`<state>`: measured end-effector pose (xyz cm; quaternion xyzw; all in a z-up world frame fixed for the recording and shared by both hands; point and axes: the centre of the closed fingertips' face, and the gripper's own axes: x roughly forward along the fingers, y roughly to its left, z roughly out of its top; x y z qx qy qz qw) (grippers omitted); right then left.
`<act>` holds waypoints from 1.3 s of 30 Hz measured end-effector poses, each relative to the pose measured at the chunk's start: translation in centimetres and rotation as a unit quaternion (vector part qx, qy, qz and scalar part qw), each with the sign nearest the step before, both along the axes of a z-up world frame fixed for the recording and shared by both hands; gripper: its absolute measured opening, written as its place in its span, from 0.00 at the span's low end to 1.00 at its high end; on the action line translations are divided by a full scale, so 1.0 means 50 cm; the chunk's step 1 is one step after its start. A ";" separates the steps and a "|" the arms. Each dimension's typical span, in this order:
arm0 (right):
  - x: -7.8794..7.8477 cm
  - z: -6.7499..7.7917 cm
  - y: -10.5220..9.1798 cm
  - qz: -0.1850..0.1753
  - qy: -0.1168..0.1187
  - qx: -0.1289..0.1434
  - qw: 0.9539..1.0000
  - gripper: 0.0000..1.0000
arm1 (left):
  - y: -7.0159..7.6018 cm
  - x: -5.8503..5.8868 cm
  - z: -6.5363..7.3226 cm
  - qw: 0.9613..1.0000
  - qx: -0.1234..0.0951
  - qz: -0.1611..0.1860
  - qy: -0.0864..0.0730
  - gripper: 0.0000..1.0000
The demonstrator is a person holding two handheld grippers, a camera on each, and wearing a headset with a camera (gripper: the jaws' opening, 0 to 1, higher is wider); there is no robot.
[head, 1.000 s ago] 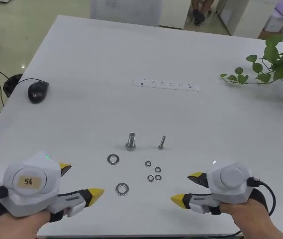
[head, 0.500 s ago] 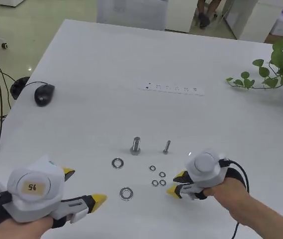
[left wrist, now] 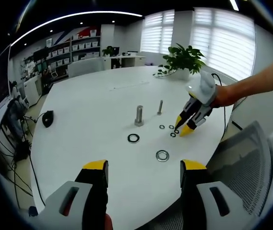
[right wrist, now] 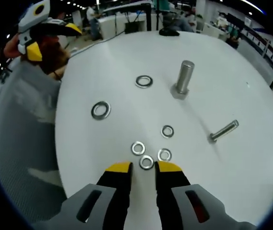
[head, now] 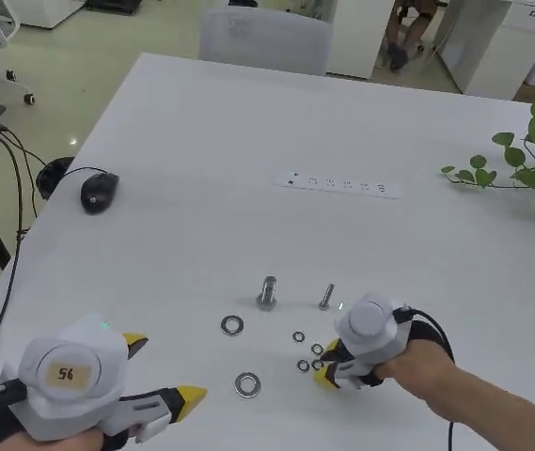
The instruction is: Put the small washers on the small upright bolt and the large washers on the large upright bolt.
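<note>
The large upright bolt (head: pixel 267 292) and the small upright bolt (head: pixel 326 297) stand mid-table. Two large washers (head: pixel 232 325) (head: pixel 247 383) lie flat in front of the large bolt. Several small washers (head: pixel 298 336) lie below the small bolt. My right gripper (head: pixel 328 366) rests low at that cluster. Its jaws stand narrowly open around one small washer (right wrist: pixel 146 162), and its yellow fingertips (right wrist: pixel 119 166) are not touching it. My left gripper (head: pixel 164 368) hovers wide open at the near left edge, holding nothing. In the left gripper view, the right gripper (left wrist: pixel 183 125) sits by the small washers (left wrist: pixel 173 134).
A black mouse (head: pixel 99 192) with its cable lies at the table's left edge. A white power strip (head: pixel 342 183) lies beyond the bolts. A potted plant (head: pixel 521 160) reaches in at the far right. A chair (head: pixel 265 39) stands at the far end.
My right gripper has moved left and forward to the small washers, and its jaws have narrowed around one. The left gripper has stayed in place. The head camera has shifted.
</note>
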<state>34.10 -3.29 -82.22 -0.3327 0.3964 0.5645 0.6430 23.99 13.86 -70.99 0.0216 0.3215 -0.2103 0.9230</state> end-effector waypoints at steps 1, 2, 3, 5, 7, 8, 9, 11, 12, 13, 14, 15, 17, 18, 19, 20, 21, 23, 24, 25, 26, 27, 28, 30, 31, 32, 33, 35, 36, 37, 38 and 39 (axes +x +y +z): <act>0.002 -0.001 -0.003 0.017 -0.005 -0.012 1.000 0.20 | 0.000 0.001 0.000 1.000 0.001 -0.001 0.000 0.60; 0.004 -0.002 -0.005 0.028 -0.008 -0.018 0.999 0.19 | 0.000 0.001 0.000 1.000 0.001 -0.002 0.000 0.60; 0.002 -0.001 -0.004 0.029 -0.005 -0.021 0.999 0.19 | -0.001 0.002 0.001 1.000 0.002 -0.002 -0.001 0.60; 0.001 -0.002 -0.003 0.036 0.000 -0.031 0.999 0.18 | -0.002 0.003 0.001 1.000 0.001 -0.002 -0.002 0.60; 0.004 -0.003 -0.004 0.053 -0.003 -0.045 0.998 0.18 | -0.003 0.004 0.001 1.000 0.000 -0.002 -0.002 0.60; 0.003 -0.004 -0.004 0.057 -0.004 -0.049 0.997 0.17 | -0.004 0.004 0.001 1.000 0.000 -0.002 -0.002 0.60; 0.003 -0.004 -0.005 0.067 -0.006 -0.058 0.996 0.17 | -0.006 0.003 0.000 1.000 -0.001 -0.002 -0.003 0.60; 0.002 -0.005 -0.005 0.077 -0.009 -0.067 0.995 0.17 | -0.010 0.002 0.000 1.000 -0.003 -0.002 -0.002 0.60; 0.004 -0.006 -0.005 0.076 -0.011 -0.068 0.995 0.17 | -0.011 0.002 -0.001 1.000 -0.003 -0.002 -0.002 0.60; 0.007 -0.006 -0.005 0.076 -0.013 -0.070 0.995 0.15 | -0.014 0.001 -0.001 1.000 -0.004 -0.003 -0.002 0.60; 0.006 -0.006 -0.005 0.076 -0.012 -0.071 0.995 0.14 | -0.015 0.001 -0.002 1.000 -0.005 -0.003 -0.002 0.60; 0.006 -0.006 -0.006 0.075 -0.012 -0.071 0.995 0.14 | -0.015 0.001 -0.003 1.000 -0.005 -0.003 -0.002 0.60; 0.007 -0.005 -0.007 0.069 -0.011 -0.069 0.995 0.14 | -0.018 0.000 -0.002 1.000 -0.005 -0.004 -0.002 0.60; 0.008 -0.006 -0.008 0.064 -0.012 -0.066 0.996 0.14 | -0.019 0.000 -0.002 1.000 -0.006 -0.004 -0.003 0.59; 0.008 -0.005 -0.008 0.060 -0.011 -0.062 0.996 0.13 | -0.019 0.000 -0.002 1.000 -0.006 -0.004 -0.003 0.59; 0.009 -0.005 -0.008 0.056 -0.011 -0.058 0.997 0.13 | -0.018 -0.001 -0.002 1.000 -0.005 -0.004 -0.003 0.59; 0.008 -0.004 -0.008 0.040 -0.006 -0.051 0.998 0.13 | -0.017 -0.001 -0.002 1.000 -0.005 -0.004 -0.003 0.59; 0.009 -0.005 -0.010 0.036 -0.004 -0.046 0.998 0.13 | -0.014 -0.002 -0.001 1.000 -0.005 -0.002 -0.003 0.59; 0.009 -0.006 -0.010 0.035 -0.004 -0.045 0.998 0.13 | -0.013 -0.002 -0.001 1.000 -0.005 -0.001 -0.004 0.59; 0.009 -0.006 -0.010 0.033 -0.005 -0.044 0.998 0.13 | -0.010 -0.002 -0.001 1.000 -0.005 0.001 -0.004 0.59; 0.008 -0.006 -0.009 0.032 -0.005 -0.044 0.999 0.13 | -0.008 -0.003 -0.001 1.000 -0.005 0.002 -0.003 0.59; 0.009 -0.007 -0.009 0.029 -0.006 -0.044 0.999 0.13 | -0.006 -0.003 -0.002 1.000 -0.005 0.004 -0.004 0.59; 0.009 -0.007 -0.009 0.029 -0.006 -0.045 0.999 0.13 | -0.004 -0.004 -0.002 1.000 -0.006 0.005 -0.004 0.59; 0.008 -0.006 -0.011 0.027 -0.006 -0.048 0.998 0.13 | 0.000 -0.004 -0.002 1.000 -0.006 0.007 -0.004 0.59; 0.008 -0.006 -0.013 0.024 -0.005 -0.049 0.999 0.13 | 0.002 -0.005 -0.001 1.000 -0.006 0.008 -0.003 0.59; 0.009 -0.005 -0.014 0.022 -0.005 -0.048 0.999 0.13 | 0.003 -0.005 -0.001 1.000 -0.006 0.009 -0.003 0.59; 0.010 -0.001 -0.016 0.018 -0.004 -0.045 0.999 0.13 | 0.006 -0.005 -0.001 1.000 -0.007 0.011 -0.003 0.59; 0.013 0.010 -0.018 0.008 -0.003 -0.039 0.999 0.13 | 0.009 -0.005 0.000 1.000 -0.007 0.013 -0.004 0.59; 0.016 0.015 -0.019 0.006 -0.004 -0.036 0.999 0.13 | 0.010 -0.005 0.000 1.000 -0.007 0.014 -0.004 0.59; 0.019 0.019 -0.020 0.002 -0.005 -0.034 0.999 0.13 | 0.011 -0.005 0.000 1.000 -0.007 0.015 -0.004 0.59; 0.025 0.027 -0.023 -0.002 -0.007 -0.032 0.999 0.13 | 0.012 -0.005 0.000 1.000 -0.007 0.016 -0.004 0.59; 0.031 0.032 -0.025 -0.005 -0.009 -0.031 0.999 0.13 | 0.012 -0.005 0.000 1.000 -0.007 0.016 -0.004 0.59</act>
